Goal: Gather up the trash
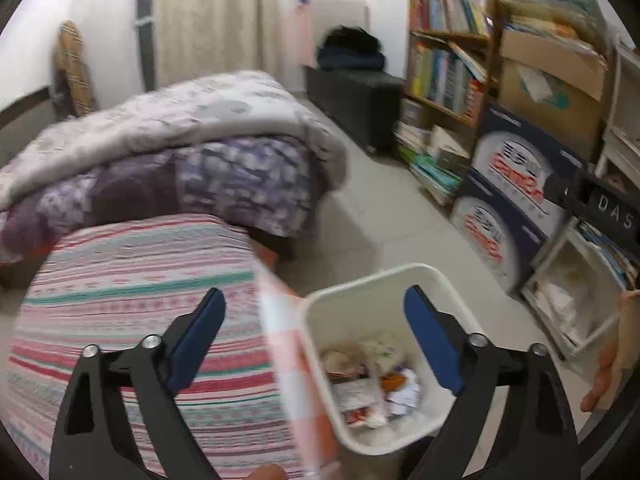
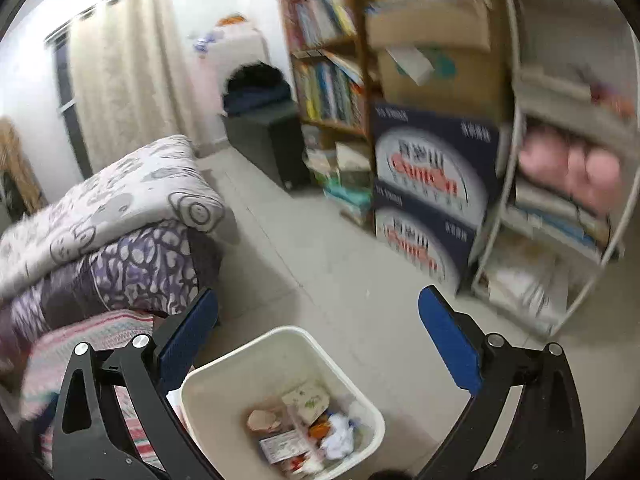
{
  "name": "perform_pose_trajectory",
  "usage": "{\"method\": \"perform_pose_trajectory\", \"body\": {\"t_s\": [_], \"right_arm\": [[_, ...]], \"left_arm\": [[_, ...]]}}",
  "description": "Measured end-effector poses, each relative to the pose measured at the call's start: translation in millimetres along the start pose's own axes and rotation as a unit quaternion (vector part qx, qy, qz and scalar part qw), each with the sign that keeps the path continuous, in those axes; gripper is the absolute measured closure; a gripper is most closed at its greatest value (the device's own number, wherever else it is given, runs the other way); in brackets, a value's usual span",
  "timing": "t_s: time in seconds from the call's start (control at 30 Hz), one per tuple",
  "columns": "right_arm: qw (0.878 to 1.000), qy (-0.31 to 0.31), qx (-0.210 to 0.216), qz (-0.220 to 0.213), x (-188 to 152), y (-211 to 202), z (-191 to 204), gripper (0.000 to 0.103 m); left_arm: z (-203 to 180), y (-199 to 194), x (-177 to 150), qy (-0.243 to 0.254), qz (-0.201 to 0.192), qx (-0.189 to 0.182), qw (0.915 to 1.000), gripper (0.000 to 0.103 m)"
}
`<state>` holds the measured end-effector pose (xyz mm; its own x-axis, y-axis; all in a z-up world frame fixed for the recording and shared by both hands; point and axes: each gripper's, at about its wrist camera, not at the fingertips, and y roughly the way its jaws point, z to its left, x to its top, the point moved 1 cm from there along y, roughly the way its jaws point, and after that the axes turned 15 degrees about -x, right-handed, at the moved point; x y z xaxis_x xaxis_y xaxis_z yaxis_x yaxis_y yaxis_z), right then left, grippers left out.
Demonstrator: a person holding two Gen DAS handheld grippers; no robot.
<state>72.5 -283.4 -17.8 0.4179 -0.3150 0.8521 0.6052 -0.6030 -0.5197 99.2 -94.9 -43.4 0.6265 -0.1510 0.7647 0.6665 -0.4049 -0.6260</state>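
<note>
Left hand-held gripper (image 1: 314,320): released, jaws wide, nothing between them.
White waste bin (image 2: 224,376): on the floor beside the bed (image 1: 132,300), holding wrappers and paper scraps (image 2: 304,428).
Right hand-held gripper (image 2: 318,320): released, empty.
Risk: a low swing could tip the light bin.

Left gripper (image 1: 314,314), empty, gapes above the trash-filled white bin (image 1: 444,280).

White bin (image 2: 224,384), pink-striped bedcover (image 1: 132,280)
</note>
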Motion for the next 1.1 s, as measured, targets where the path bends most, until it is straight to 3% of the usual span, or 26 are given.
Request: {"method": "perform_pose_trajectory", "body": {"t_s": [0.07, 0.17, 0.43, 0.63, 0.83, 1.1], "right_arm": [[0.999, -0.021, 0.003, -0.024, -4, -14, 12, 0.007], [0.999, -0.037, 0.027, -0.022, -11, -29, 28, 0.007], [0.996, -0.061, 0.065, -0.022, -46, -74, 47, 0.007], [0.994, -0.081, 0.072, -0.020, -81, -89, 53, 0.007], [0.990, -0.115, 0.070, -0.047, -109, -97, 63, 0.007], [0.989, -0.112, 0.068, -0.061, -115, -96, 57, 0.007]], "left_arm": [[11, -18, -2, 0.001, -0.023, 0.027, 0.9994, 0.009], [29, -51, -6, 0.000, -0.071, 0.070, 0.9950, 0.007], [71, -96, -24, -0.022, -0.095, 0.124, 0.9875, 0.007], [85, -103, -51, -0.039, -0.064, 0.110, 0.9911, 0.007], [94, -101, -75, -0.056, -0.047, 0.111, 0.9911, 0.007], [92, -95, -77, -0.055, -0.045, 0.098, 0.9927, 0.007]]}}
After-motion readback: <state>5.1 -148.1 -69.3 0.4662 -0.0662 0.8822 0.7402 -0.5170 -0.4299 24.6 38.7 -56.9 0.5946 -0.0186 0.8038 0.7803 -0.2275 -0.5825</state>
